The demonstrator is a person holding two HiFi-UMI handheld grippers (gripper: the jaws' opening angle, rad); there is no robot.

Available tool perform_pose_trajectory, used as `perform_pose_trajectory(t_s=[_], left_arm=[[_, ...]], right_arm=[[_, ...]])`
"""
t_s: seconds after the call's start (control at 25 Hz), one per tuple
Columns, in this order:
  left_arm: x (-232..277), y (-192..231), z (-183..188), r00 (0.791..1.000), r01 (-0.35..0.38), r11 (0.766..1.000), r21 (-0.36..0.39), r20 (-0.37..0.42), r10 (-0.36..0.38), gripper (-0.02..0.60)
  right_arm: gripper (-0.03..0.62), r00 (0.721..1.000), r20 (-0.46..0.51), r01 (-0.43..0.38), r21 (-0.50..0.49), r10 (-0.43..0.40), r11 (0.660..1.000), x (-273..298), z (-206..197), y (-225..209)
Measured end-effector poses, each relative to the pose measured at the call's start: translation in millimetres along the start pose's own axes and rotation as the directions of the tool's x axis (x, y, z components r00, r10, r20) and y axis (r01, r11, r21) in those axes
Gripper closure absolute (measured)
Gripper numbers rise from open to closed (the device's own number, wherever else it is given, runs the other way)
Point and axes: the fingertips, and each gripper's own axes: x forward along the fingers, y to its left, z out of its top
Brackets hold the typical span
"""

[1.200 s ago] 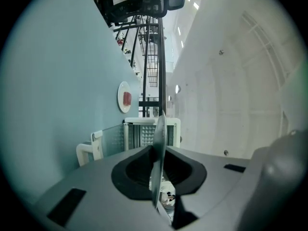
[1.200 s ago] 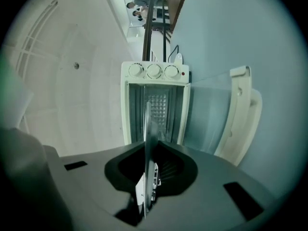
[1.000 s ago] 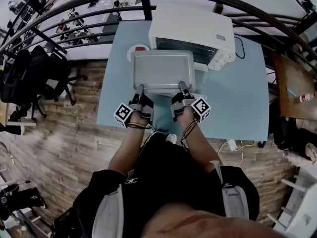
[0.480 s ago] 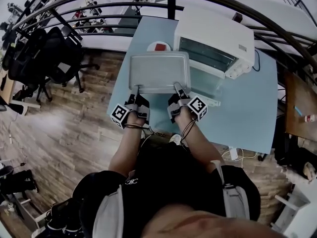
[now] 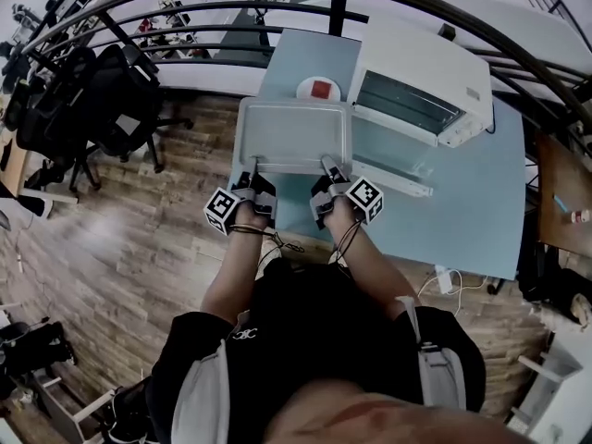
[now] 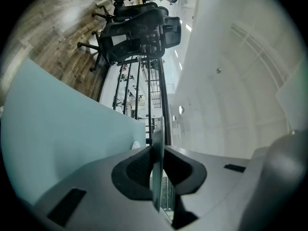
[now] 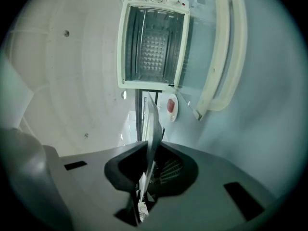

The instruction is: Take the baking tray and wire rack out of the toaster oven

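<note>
**Baking tray, one.** Grey metal, shallow and rectangular, held level above the left part of the counter and fully outside the oven. In the head view it lies at 12 o'clock from both grippers.

**Grippers, two.**
- The left gripper is clamped on the tray's near rim towards the left corner. In the left gripper view the rim runs edge-on between the pressed pads.
- The right gripper is clamped on the same rim towards the right corner. The right gripper view shows the same pinch.
- Each gripper carries one marker cube.

**Toaster oven, one.** White, standing on the counter at 2 o'clock from the tray. Its single glass door is dropped open.

**Small white dish, one.** It holds a red item and sits on the counter just beyond the tray's far edge, at 12 to 1 o'clock.

**Counter, one.** Pale blue.

**Black office chairs.** They stand on the wood floor at 9 to 10 o'clock; the number is unclear.
</note>
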Motion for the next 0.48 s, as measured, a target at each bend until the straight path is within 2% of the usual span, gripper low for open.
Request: perform_pose_trajectory(t_s=[0.48], left_arm=[[11.3,34.7,51.7,0.99,-0.062,0.998,0.015,-0.13,0.063,0.522]], right_arm=[[0.545,0.992,0.091,0.083,0.035,-0.086,0.996,17.0,-52.3,-30.8]])
